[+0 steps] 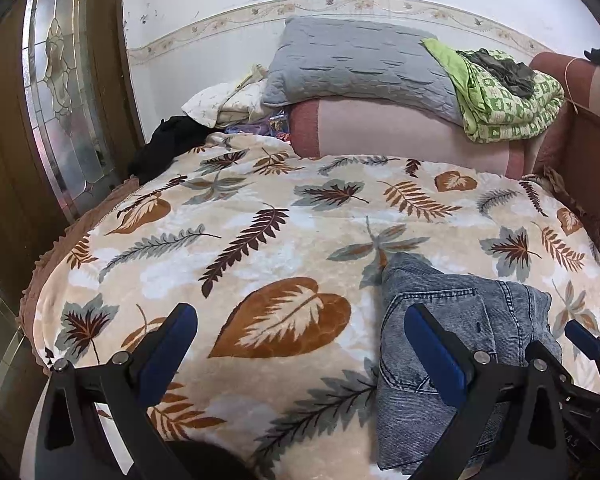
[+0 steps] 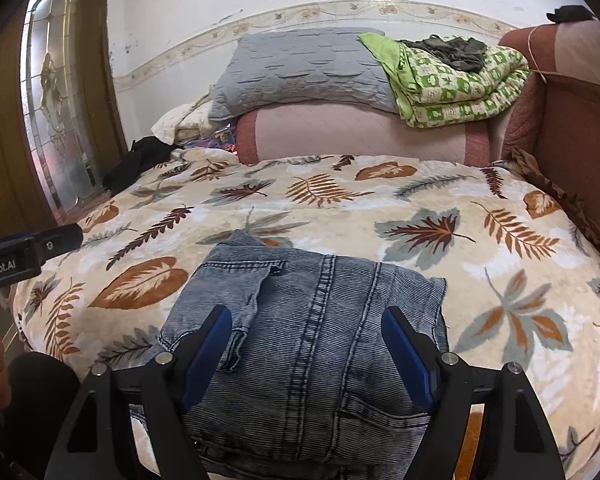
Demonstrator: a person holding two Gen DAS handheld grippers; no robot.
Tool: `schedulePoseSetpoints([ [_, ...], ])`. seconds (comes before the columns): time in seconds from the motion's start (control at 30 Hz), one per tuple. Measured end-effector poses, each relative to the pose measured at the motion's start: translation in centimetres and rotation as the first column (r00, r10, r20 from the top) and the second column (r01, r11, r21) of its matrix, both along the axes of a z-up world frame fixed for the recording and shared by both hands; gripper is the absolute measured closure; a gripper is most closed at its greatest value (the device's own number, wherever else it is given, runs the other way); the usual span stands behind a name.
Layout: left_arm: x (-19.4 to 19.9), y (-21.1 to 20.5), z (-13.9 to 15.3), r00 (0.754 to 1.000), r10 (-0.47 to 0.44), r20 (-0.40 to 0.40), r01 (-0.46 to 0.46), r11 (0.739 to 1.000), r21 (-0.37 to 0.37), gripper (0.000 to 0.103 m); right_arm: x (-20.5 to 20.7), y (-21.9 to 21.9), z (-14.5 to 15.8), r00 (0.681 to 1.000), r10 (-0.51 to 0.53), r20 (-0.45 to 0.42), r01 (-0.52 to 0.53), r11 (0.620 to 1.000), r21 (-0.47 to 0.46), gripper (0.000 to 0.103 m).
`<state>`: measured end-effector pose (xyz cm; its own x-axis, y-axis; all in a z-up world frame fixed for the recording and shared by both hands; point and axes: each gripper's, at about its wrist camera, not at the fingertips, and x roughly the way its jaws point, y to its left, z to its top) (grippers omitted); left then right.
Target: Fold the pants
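Note:
The blue denim pants [image 2: 312,300] lie folded into a compact bundle on the leaf-patterned blanket [image 2: 480,208], near the bed's front edge. My right gripper [image 2: 308,334] hovers directly over the bundle with its jaws wide open; the blue pads stand apart from the cloth on either side. In the left wrist view the pants [image 1: 460,320] sit at lower right. My left gripper [image 1: 302,332] is open over bare blanket [image 1: 260,200], and its right finger overlaps the bundle's left edge. Nothing is held by either gripper.
A grey pillow [image 2: 300,72] and a green patterned quilt [image 2: 460,84] rest on a pink bolster [image 2: 360,132] at the bed's far end. Dark clothing [image 2: 136,164] lies at the far left corner. A wooden door with a glass panel [image 2: 48,100] stands left, and a red-brown bed board [image 2: 580,132] right.

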<state>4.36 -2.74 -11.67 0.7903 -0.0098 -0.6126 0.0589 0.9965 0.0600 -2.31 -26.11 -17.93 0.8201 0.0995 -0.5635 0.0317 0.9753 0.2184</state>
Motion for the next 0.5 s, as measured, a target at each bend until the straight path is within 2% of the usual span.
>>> schedulePoseSetpoints([
  [0.5,-0.30,-0.37,-0.31,1.000,-0.011,-0.005,0.011,1.000,-0.006,0.000,-0.05,0.21,0.12,1.000,0.004,0.005,-0.004,1.000,-0.005,0.023],
])
